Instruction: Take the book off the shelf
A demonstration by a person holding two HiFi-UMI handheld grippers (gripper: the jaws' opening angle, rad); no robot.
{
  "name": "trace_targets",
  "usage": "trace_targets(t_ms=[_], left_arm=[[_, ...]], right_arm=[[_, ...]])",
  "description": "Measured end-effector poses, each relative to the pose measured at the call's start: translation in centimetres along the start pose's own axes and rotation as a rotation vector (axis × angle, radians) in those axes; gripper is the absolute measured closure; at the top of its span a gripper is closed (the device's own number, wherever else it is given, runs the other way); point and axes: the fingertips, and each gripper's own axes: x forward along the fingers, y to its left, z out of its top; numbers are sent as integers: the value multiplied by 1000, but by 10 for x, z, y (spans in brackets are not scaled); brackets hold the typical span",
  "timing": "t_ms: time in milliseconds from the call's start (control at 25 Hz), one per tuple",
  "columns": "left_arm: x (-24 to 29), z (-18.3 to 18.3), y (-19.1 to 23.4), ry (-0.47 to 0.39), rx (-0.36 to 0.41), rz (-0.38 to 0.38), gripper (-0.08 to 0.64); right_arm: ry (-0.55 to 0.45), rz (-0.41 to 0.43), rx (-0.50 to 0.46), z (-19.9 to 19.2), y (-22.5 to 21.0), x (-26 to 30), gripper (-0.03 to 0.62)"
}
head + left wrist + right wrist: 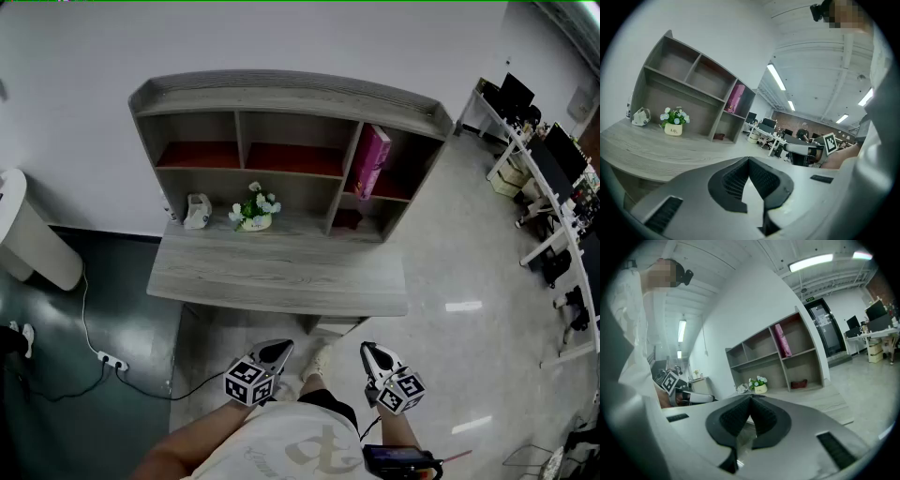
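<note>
Matt grey woodgrain shelf; glossy, reflective pale floor

Bench: grey wood grain, set against the wall. Shelf of matching wood stands along its back edge.
- Back left of bench: small white object, with a pot of flowers near it.
- Lower right compartment: small dark red item.
- Upper right compartment: pink book, on end, tilted.

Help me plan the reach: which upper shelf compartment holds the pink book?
The upper right compartment: the pink book stands leaning there; the upper left compartment and upper middle compartment show no book.
</note>
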Motion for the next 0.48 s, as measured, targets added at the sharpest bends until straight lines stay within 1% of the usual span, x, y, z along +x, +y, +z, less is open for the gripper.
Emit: trace_targets(t_ms=[480], left_arm=[[-7, -3, -4, -3, -2, 5, 558]], right_arm=[[-2, 10, -2, 0, 9, -4, 591]])
